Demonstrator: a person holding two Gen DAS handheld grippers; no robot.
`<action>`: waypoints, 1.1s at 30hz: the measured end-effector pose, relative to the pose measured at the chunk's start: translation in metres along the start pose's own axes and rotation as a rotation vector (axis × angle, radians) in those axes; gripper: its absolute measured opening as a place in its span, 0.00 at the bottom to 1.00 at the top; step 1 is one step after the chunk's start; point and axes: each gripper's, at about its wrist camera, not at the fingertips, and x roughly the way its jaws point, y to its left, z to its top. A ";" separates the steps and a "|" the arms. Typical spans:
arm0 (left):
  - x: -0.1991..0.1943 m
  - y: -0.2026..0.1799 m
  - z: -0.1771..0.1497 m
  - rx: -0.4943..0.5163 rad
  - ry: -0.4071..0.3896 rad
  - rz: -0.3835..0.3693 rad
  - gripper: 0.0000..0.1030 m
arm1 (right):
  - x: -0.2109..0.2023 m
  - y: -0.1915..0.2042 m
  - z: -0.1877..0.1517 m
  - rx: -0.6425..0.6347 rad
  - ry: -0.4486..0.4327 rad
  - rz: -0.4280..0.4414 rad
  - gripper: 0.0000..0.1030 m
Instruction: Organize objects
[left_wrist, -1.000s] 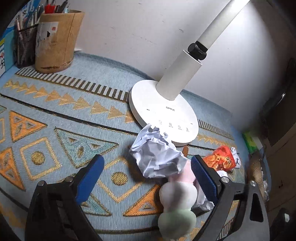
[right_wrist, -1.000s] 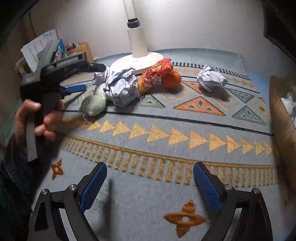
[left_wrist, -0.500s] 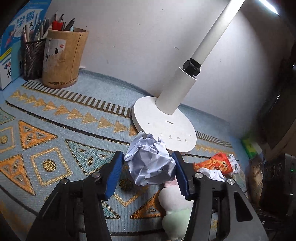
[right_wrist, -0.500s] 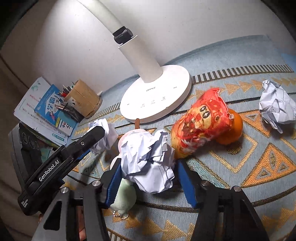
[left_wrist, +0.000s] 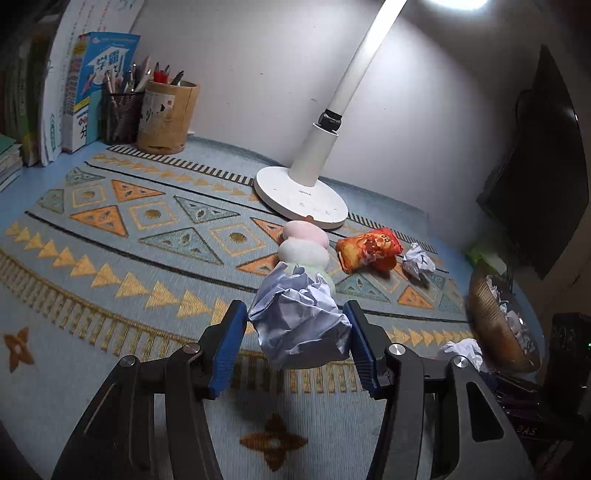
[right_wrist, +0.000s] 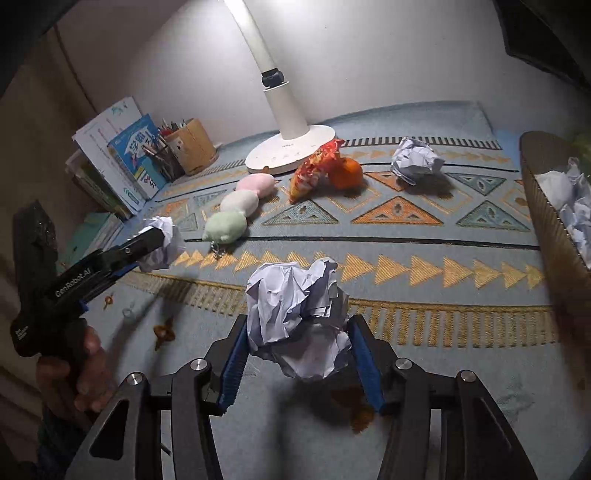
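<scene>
My left gripper (left_wrist: 297, 343) is shut on a crumpled paper ball (left_wrist: 299, 325) and holds it above the patterned mat. It also shows in the right wrist view (right_wrist: 159, 243) at the left. My right gripper (right_wrist: 299, 350) is shut on another crumpled paper ball (right_wrist: 295, 317), lifted over the mat's front. A third paper ball (right_wrist: 417, 164) lies at the back right, also in the left wrist view (left_wrist: 417, 261). A brown basket (right_wrist: 546, 206) with several paper balls stands at the right, also in the left wrist view (left_wrist: 495, 325).
A pink, white and green plush (right_wrist: 240, 205) lies mid-mat, beside a red snack bag (right_wrist: 314, 170) and an orange (right_wrist: 345, 171). A white lamp base (right_wrist: 291, 155) stands behind. Pen holders (left_wrist: 166, 114) and books (left_wrist: 92, 92) are at the back left.
Both grippers closed on paper balls and lifted them back from the pile near the lamp toward the front of the mat. The plush now lies uncovered.
</scene>
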 end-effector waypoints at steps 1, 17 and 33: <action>-0.004 -0.002 -0.005 -0.002 -0.006 0.002 0.50 | 0.001 0.000 -0.005 -0.017 -0.004 -0.013 0.52; -0.005 0.009 -0.022 -0.081 -0.028 0.008 0.51 | 0.010 0.011 -0.014 -0.099 -0.018 -0.138 0.66; -0.005 0.006 -0.023 -0.058 -0.021 0.000 0.52 | 0.012 0.015 -0.014 -0.113 -0.008 -0.142 0.77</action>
